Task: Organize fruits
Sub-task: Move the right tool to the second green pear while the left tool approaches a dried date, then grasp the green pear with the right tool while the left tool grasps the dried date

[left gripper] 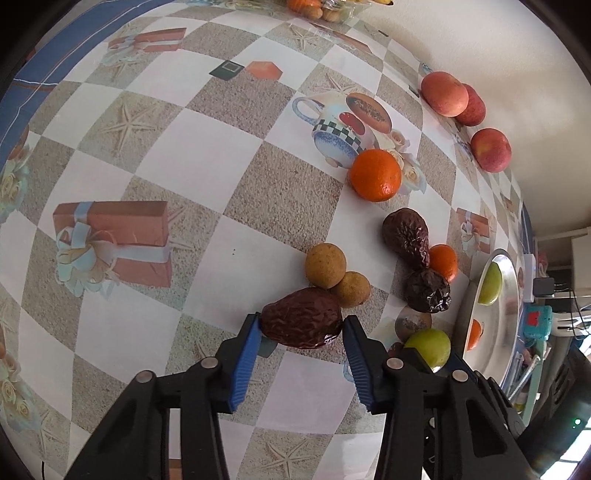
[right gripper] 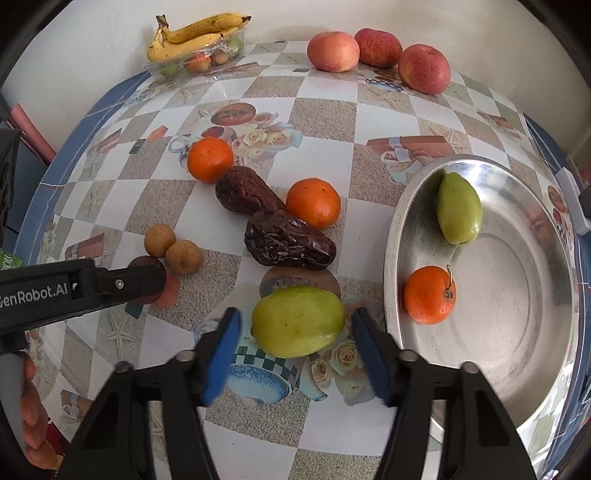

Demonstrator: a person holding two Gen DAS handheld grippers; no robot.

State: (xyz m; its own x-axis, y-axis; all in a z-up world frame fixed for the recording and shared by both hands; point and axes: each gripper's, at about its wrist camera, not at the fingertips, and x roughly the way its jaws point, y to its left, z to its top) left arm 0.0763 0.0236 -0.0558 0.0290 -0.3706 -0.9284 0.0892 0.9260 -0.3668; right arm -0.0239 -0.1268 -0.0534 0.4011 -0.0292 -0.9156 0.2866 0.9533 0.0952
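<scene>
My left gripper (left gripper: 301,323) is open with its blue pads on either side of a wrinkled brown date (left gripper: 301,321) that lies on the table. My right gripper (right gripper: 295,326) is open around a green fruit (right gripper: 297,321) on the table, with gaps at both pads. A metal bowl (right gripper: 517,354) at the right holds a green fruit (right gripper: 459,208) and a small orange (right gripper: 428,294). Two more dates (right gripper: 290,243), two oranges (right gripper: 313,202) and two small tan fruits (right gripper: 183,256) lie between.
Three apples (right gripper: 369,51) stand along the far wall. A clear tray with bananas (right gripper: 195,33) sits at the back left. The left gripper's arm (right gripper: 74,290) reaches in at the left of the right wrist view. The table edge runs close behind the bowl.
</scene>
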